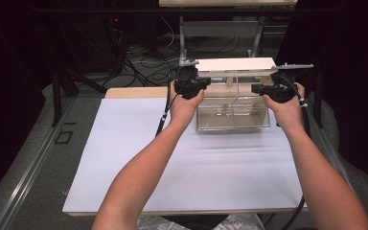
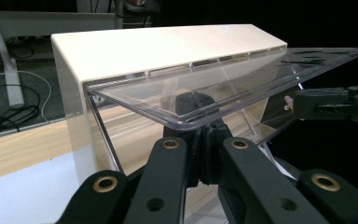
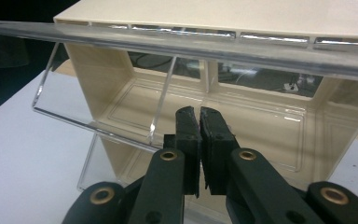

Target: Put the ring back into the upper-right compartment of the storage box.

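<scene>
A storage box [image 1: 232, 112] with a cream top [image 1: 235, 64] and clear walls stands at the far middle of the table. Its clear hinged lid [image 2: 242, 79] is swung up to about level. My left gripper [image 1: 205, 82] is at the box's left front corner, shut with nothing between its jaws. In the left gripper view its tips [image 2: 193, 105] sit just under the lid's front edge; whether they touch it I cannot tell. My right gripper [image 1: 258, 88] is at the box's right front, also shut and empty. Its tips [image 3: 199, 116] point into the open box below the lid's edge [image 3: 205, 46].
A white sheet [image 1: 172, 158] covers the table in front of the box, and a wooden strip [image 1: 134, 92] shows behind it. Cables [image 1: 143, 62] and a metal frame [image 1: 220, 28] lie beyond the table. Dark space flanks both sides.
</scene>
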`<state>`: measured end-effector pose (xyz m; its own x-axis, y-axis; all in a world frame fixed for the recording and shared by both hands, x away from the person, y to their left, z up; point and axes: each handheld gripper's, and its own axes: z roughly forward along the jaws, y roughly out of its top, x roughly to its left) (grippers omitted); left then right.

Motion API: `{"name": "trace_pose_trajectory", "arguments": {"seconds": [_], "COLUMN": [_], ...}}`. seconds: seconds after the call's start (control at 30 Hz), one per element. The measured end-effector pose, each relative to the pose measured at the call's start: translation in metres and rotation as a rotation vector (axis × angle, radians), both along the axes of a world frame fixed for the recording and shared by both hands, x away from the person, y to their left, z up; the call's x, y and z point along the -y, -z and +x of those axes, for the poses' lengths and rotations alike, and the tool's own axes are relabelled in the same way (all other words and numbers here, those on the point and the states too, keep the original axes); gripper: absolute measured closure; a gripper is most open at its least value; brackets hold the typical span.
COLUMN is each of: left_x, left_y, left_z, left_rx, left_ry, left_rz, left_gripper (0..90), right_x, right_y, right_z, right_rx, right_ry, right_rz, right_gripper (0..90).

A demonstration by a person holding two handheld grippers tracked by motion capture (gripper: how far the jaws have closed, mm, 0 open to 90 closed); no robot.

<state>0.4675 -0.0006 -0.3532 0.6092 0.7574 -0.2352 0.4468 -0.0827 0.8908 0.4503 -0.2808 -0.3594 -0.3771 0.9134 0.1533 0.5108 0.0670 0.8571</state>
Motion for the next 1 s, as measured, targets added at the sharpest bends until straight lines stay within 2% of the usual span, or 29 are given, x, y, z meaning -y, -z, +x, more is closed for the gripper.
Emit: {"name": "trace_pose_trajectory", "arguments": {"seconds": [0.27, 0.53, 0.93, 1.0], "left_x": [0.0, 0.0, 0.0, 0.0], "left_y": [0.0, 0.0, 0.0, 0.0], "left_z": [0.0, 0.0, 0.0, 0.0], "left_rx": [-0.002, -0.002, 0.0, 0.001], "left_ry": [0.003, 0.002, 0.004, 0.004], "left_rz": [0.003, 0.001, 0.003, 0.004], "left_gripper": [90.0, 90.0, 90.0, 90.0], "right_x": [0.002, 0.002, 0.002, 0.003], "right_y": [0.005, 0.009, 0.011, 0.011], "right_z": [0.009, 0.014, 0.017, 0.017], "right_rx": [-0.015, -0.011, -0.014, -0.018], "right_ry": [0.018, 0.032, 0.035, 0.036], "right_rz": [-0.016, -0.032, -0.042, -0.035], "right_gripper": [87.1, 87.1, 87.0, 84.4]}}
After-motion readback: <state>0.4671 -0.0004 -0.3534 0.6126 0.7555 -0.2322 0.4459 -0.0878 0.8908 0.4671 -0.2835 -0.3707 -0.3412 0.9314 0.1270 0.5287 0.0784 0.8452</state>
